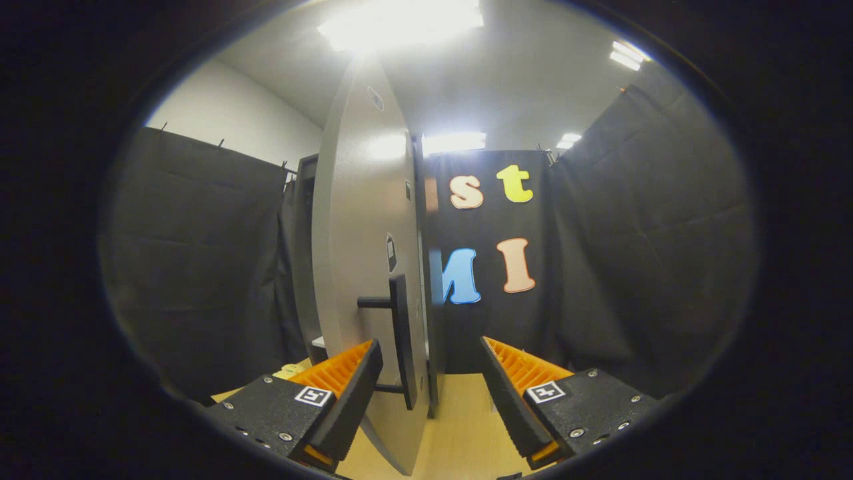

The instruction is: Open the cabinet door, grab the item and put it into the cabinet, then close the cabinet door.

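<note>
The grey cabinet door (pixel 360 220) stands partly swung out, its free edge turned toward me. Its black bar handle (pixel 402 333) runs upright on two short posts. My gripper (pixel 430 347) is open, and the handle sits between the fingers, close beside the left finger (pixel 340 373) and well apart from the right finger (pixel 526 373). Neither finger presses on it. The dark cabinet body (pixel 303 267) shows behind the door's left side. A small pale yellow thing (pixel 290 370) lies on the table beyond the left finger, mostly hidden by it; I cannot tell what it is.
A light wooden tabletop (pixel 466 413) runs under the fingers up to the black cloth wall (pixel 633 253) at the back and right. More black cloth (pixel 200 267) hangs to the left of the cabinet. Ceiling lights glare above.
</note>
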Tool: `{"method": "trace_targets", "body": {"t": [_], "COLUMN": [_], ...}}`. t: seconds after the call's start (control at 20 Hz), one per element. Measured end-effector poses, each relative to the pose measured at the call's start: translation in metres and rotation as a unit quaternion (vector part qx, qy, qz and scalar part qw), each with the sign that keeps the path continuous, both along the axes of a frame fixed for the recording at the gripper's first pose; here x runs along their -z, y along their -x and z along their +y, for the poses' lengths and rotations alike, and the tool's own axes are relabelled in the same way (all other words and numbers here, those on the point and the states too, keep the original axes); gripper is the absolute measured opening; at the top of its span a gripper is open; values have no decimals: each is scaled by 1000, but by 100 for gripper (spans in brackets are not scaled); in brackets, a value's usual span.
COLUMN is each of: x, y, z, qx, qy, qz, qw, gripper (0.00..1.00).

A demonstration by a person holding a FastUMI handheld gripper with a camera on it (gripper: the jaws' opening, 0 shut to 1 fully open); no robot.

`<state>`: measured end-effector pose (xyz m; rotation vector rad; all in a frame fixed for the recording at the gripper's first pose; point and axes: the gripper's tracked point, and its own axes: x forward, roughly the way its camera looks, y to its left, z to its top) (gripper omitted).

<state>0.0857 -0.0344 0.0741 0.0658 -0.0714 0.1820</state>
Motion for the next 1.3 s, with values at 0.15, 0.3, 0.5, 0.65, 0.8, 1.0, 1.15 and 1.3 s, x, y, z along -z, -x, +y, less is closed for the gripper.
{"method": "trace_targets", "body": {"t": [0.15, 0.3, 0.5, 0.65, 0.8, 1.0, 1.15, 1.3], "x": [2, 3, 1, 2, 0, -2, -2, -3], "y": [-2, -3, -6, -16, -27, -46, -64, -80], "z": [13, 44, 95, 130, 167, 217, 247, 273], "qx": [-9, -29, -63, -87, -113, -132, -136, -143], "qy": [-17, -29, -20, -16, -11, 1, 5, -5], "qz": [14, 22, 17, 17, 18, 12, 8, 15], "qw": [1000, 999, 998, 996, 993, 991, 991, 990], "gripper": [89, 89, 90, 90, 90, 90, 90, 90]}}
